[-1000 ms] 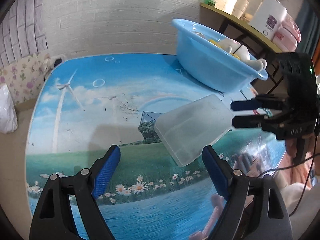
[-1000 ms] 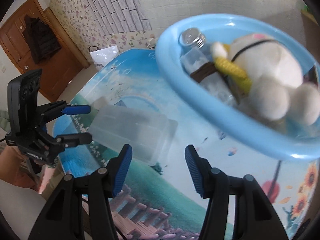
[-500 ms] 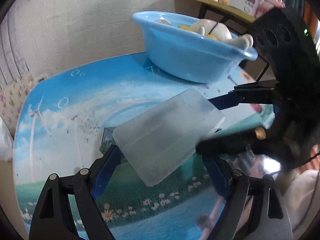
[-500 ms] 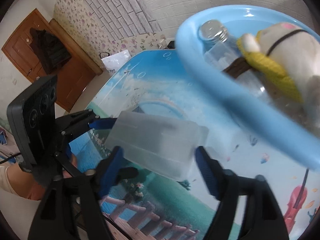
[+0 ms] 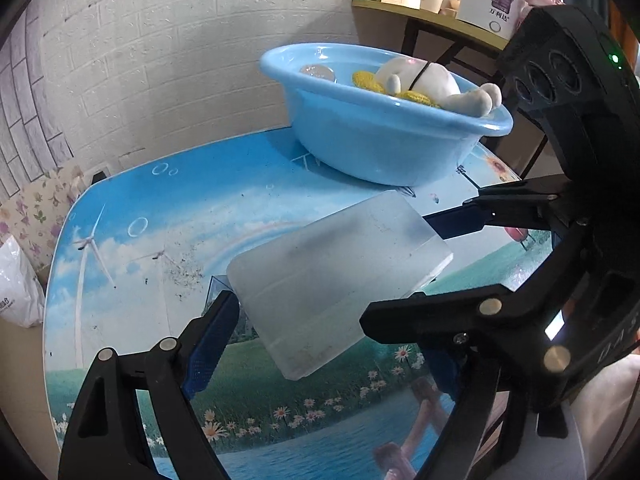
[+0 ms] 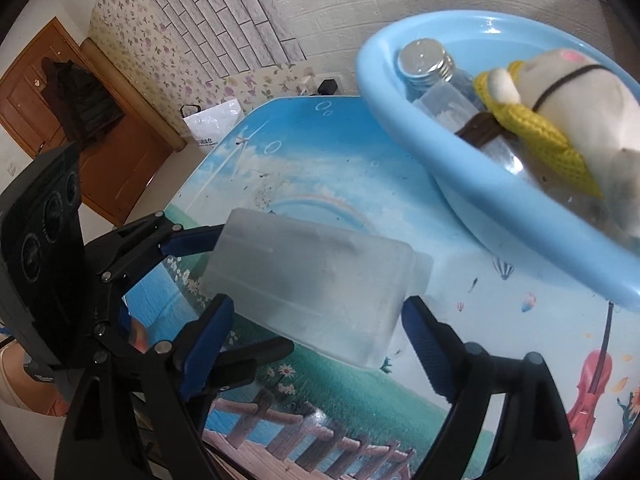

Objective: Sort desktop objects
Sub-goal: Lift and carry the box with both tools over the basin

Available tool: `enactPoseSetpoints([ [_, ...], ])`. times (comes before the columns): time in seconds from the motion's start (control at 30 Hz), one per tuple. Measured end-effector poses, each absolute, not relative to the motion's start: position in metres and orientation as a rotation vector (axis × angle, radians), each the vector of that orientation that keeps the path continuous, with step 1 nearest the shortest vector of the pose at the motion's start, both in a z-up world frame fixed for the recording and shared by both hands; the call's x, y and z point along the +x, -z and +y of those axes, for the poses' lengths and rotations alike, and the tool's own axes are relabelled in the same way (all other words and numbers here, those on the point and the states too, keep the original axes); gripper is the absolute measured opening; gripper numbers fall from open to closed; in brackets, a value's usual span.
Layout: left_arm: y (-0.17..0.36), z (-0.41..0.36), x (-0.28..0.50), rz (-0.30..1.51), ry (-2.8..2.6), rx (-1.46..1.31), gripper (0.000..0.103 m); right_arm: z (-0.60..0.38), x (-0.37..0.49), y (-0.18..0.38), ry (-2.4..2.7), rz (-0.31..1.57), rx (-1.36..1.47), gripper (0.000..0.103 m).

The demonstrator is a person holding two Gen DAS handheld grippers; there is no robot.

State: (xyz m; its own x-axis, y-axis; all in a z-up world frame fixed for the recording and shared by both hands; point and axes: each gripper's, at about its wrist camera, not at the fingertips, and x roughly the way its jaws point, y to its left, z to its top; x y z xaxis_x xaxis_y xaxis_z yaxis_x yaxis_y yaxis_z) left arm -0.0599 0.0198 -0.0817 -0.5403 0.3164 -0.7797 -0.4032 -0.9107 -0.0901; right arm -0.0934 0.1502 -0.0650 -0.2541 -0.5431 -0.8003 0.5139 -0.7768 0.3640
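Two hand-held grippers [image 6: 316,320] around frosted box [image 6: 308,280]

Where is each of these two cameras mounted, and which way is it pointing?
Left wrist: sits on the left tool, looking down along its fingers at the frosted plastic box and blue basin; the right tool crosses in from the right.
Right wrist: sits on the right tool, looking down at the same box; the left tool enters from the left.
Shared: box, basin, plush toy, printed tabletop.
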Motion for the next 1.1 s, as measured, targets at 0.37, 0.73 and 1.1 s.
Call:
enactPoseSetpoints([
  [0.37, 0.043, 0.009, -0.045, 0.136, -2.529, -1.098, 0.086, 0.151, -0.079, 0.029, 2.104, -0.076, 1.227, 0.088],
  [0.73, -0.025, 0.012, -0.040, 0.147, -2.602, -0.863, 0.087, 0.172, -0.070, -0.035, 2.171, -0.204, 1.047, 0.088],
  [1.1, -0.051, 0.065, -0.087, 0.201, -2.512, -0.741, 0.087, 0.235, -0.093, -0.083, 2.341, -0.235, 0.916, 0.088],
])
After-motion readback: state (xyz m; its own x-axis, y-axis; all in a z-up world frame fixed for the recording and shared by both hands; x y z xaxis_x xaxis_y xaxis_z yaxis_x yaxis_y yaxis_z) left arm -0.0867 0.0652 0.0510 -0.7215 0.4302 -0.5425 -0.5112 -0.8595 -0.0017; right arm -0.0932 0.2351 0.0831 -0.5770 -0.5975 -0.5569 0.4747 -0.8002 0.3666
